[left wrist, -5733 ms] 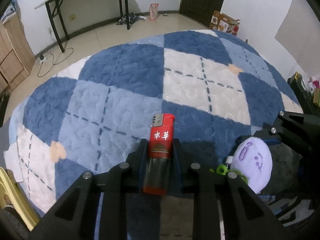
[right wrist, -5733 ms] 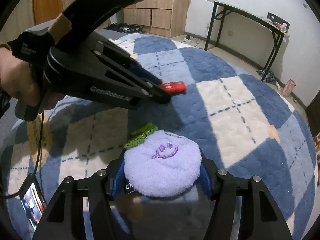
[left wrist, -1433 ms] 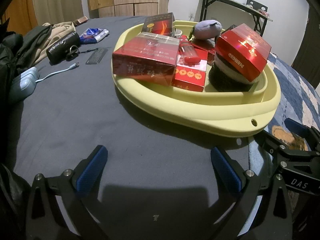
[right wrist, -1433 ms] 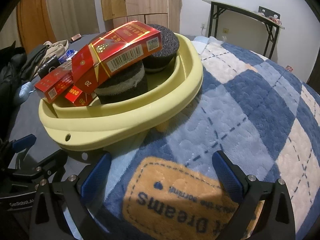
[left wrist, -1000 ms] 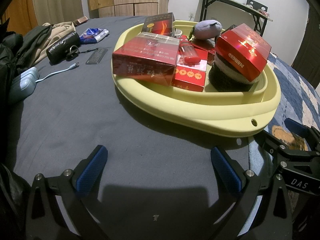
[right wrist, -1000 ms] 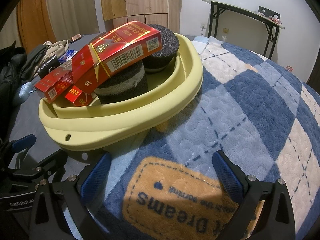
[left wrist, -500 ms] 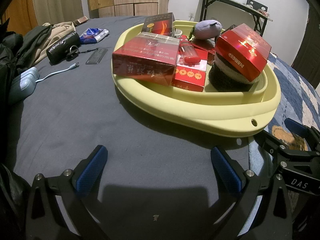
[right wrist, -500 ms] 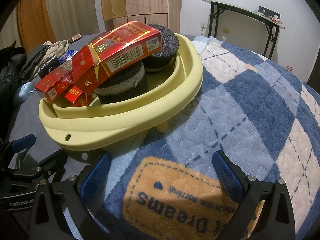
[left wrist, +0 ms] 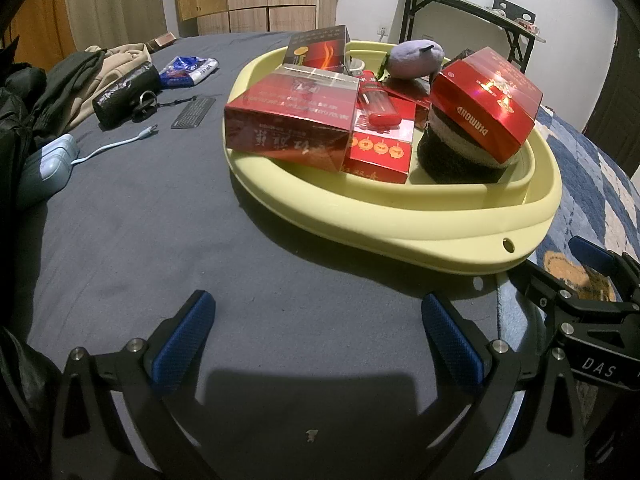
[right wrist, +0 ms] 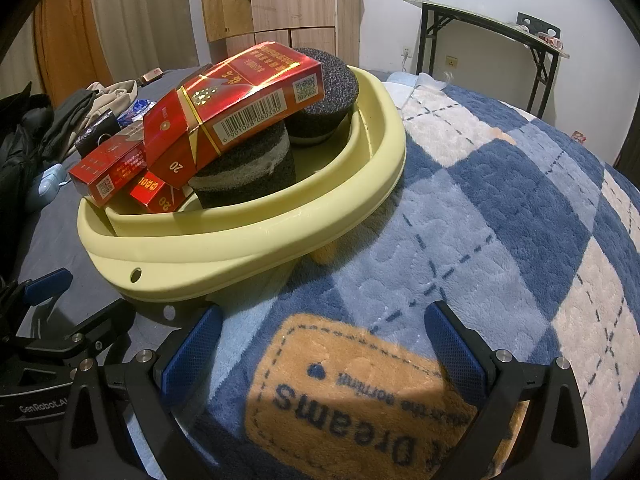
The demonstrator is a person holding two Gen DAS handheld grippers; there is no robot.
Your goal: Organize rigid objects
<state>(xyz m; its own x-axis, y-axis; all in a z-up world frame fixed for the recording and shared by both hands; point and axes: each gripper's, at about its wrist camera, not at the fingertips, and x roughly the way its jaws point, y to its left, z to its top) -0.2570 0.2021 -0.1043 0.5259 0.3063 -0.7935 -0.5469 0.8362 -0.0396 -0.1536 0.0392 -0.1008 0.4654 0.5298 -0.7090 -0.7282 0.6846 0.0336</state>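
Both grippers empty, fingers spread wide before the loaded basin.
Left gripper over grey sheet, right gripper over checked blanket. Basin just ahead; only the left view shows its lighter and plush; four red boxes, two black sponges.

The yellow basin looks like smooth matt plastic. The red cigarette boxes are glossy, with foil-like shine. The black sponges look rough and porous. The purple toy is soft plush. The checked blanket is fluffy fleece; the grey sheet is matt cloth.
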